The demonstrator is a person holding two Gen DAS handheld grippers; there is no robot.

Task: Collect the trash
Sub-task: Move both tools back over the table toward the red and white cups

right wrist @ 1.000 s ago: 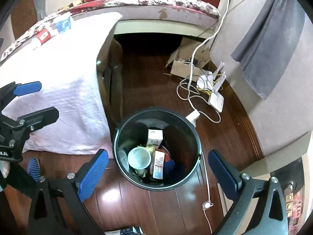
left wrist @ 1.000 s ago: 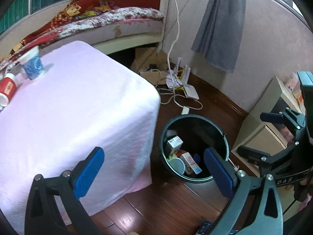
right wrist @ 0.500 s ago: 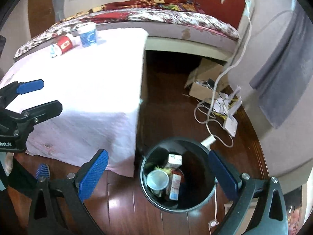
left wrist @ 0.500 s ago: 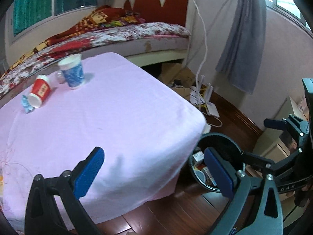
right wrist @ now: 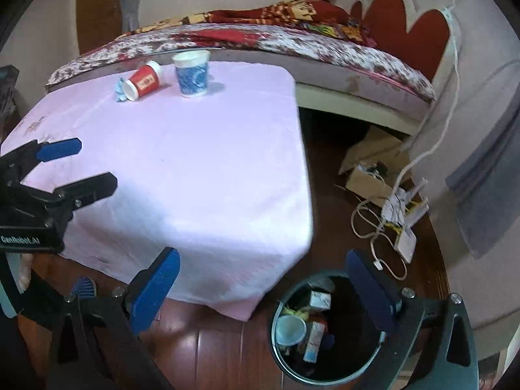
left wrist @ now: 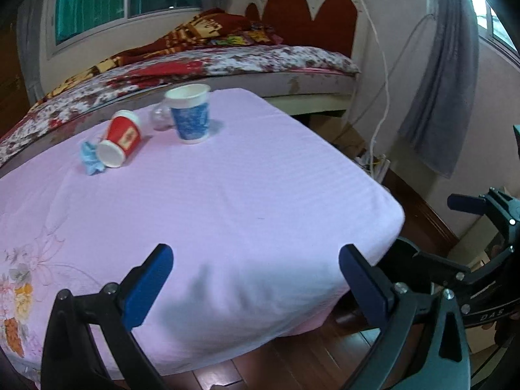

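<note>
From the left wrist camera, the left gripper [left wrist: 255, 279] is hanging over the near edge of the counter [left wrist: 260, 195], its fingers spread wide and holding nothing. The trash is sitting at the far side, well apart from the fingers: a red cup [left wrist: 120, 139] lying on its side, a blue cup [left wrist: 190, 113] standing up, and a small blue wrapper [left wrist: 91, 162] touching the red cup. The cups look like paper, so they are probably light and easy to squash. A soft pinch across the side of a cup should work.

From the right wrist camera, the right gripper [right wrist: 263, 289] is also wide open with nothing in it. It is hanging above the floor, by the counter's corner. The bin [right wrist: 279, 357] is sitting on the floor just beside that corner, with trash already in it. The counter between the grippers and the cups is looking bare, so there is plenty of room to reach. The cloth edge is hanging down close to the bin.
</note>
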